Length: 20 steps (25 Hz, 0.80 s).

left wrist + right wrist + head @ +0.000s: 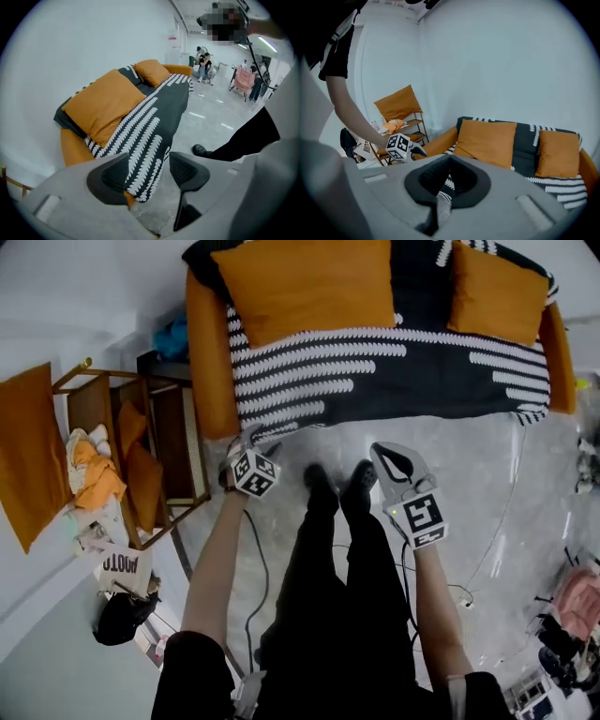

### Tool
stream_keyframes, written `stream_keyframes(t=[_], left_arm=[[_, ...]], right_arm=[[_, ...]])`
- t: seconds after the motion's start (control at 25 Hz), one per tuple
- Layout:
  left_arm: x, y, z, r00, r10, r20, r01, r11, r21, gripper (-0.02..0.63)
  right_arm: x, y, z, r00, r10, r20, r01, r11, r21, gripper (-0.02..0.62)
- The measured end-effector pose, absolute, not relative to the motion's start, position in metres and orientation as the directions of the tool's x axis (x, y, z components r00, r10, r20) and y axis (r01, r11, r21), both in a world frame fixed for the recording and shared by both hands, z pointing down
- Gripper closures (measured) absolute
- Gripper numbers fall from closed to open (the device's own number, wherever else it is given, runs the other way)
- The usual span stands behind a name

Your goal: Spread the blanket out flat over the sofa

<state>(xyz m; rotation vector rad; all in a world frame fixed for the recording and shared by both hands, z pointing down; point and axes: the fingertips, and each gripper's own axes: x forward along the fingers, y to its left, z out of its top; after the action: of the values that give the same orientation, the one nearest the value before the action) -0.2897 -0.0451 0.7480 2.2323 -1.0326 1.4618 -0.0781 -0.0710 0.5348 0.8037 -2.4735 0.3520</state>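
Observation:
A black blanket with white stripes [375,367] lies spread over the seat and back of the orange sofa [208,362]. Two orange cushions [305,282] [497,292] rest on it. The blanket's front left corner hangs over the seat edge [150,122]. My left gripper [255,444] hovers just in front of that corner, open [147,164], with nothing between its fingers. My right gripper [394,463] is over the floor before the sofa's middle, its jaws shut [449,166] and empty. The right gripper view shows the blanket [525,136] and the left gripper [419,151].
A wooden shelf rack [141,456] with orange cushions and clothes stands left of the sofa. A loose orange cushion [23,451] leans further left. Cables [253,559] trail on the floor by my legs. People [205,63] and a clothes rack [243,79] are far off.

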Motion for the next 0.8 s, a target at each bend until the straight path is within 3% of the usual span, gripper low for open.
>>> stream_keyframes(t=[0.28, 0.8], left_arm=[[-0.253, -0.045, 0.665, 0.281, -0.475, 0.834, -0.733, -0.667, -0.133, 0.331], [-0.149, -0.079, 0.489, 0.418, -0.665, 0.619, -0.756, -0.632, -0.169, 0.423]], right_arm=[[-0.033, -0.062, 0.489, -0.661, -0.53, 0.532, -0.667, 0.74, -0.092, 0.592], [0.032, -0.072, 0.399, -0.644, -0.633, 0.429, -0.72, 0.691, -0.062, 0.592]])
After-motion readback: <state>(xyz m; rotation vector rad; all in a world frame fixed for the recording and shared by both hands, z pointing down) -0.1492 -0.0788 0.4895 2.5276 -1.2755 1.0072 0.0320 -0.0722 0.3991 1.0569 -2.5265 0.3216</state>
